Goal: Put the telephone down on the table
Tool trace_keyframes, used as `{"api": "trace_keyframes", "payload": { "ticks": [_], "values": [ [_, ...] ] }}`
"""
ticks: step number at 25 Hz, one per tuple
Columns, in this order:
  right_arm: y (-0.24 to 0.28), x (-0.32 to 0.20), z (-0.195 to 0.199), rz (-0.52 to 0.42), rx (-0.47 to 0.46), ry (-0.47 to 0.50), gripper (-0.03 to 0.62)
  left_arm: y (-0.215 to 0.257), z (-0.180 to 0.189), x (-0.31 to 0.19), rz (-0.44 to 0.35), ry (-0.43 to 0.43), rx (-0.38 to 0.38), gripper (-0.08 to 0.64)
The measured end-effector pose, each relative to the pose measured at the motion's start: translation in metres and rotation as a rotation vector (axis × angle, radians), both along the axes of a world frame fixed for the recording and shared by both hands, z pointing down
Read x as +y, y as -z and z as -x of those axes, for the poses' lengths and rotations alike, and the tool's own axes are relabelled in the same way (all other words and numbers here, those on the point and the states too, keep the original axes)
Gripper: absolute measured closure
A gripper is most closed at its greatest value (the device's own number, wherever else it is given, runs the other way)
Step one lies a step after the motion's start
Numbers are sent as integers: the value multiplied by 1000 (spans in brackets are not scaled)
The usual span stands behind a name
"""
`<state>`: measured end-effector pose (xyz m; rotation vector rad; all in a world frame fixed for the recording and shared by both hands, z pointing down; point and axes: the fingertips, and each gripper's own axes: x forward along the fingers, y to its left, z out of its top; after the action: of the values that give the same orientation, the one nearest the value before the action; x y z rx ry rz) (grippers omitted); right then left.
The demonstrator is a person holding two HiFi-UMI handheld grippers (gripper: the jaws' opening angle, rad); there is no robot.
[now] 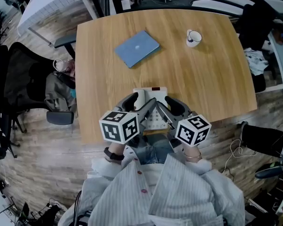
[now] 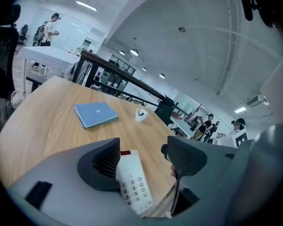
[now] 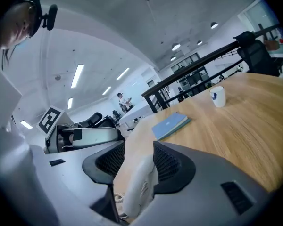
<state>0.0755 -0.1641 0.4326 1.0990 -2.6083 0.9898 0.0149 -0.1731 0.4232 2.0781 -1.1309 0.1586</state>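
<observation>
A white telephone (image 1: 151,96) with a keypad sits at the near edge of the wooden table (image 1: 212,84), between my two grippers. The left gripper (image 1: 137,103) hangs over its left side. In the left gripper view the keypad base (image 2: 134,182) lies next to the left pad, and bare table shows between it and the right pad, so the left gripper (image 2: 139,157) is open. In the right gripper view the white handset (image 3: 140,187) leans on the right pad with a gap at the left pad, so the right gripper (image 3: 137,161) is open too. Whether the phone rests on the table I cannot tell.
A closed blue laptop (image 1: 137,48) lies mid-table, and a white mug (image 1: 193,38) stands at the far right. A black office chair (image 1: 23,79) is left of the table. A coiled cord (image 3: 116,197) shows under the handset. People stand far off in the room.
</observation>
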Motion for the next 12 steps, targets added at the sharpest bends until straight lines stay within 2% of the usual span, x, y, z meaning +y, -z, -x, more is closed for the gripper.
{"api": "trace_keyframes", "payload": {
  "ticks": [5, 9, 12],
  "values": [
    [32, 0, 8, -98, 0, 16, 438, 34, -4, -1, -107, -7, 34, 298],
    [49, 0, 6, -163, 22, 7, 487, 48, -9, 2, -152, -19, 39, 346],
    [57, 0, 3, -192, 22, 4, 513, 54, -12, 3, -182, -23, 23, 413]
  ]
}}
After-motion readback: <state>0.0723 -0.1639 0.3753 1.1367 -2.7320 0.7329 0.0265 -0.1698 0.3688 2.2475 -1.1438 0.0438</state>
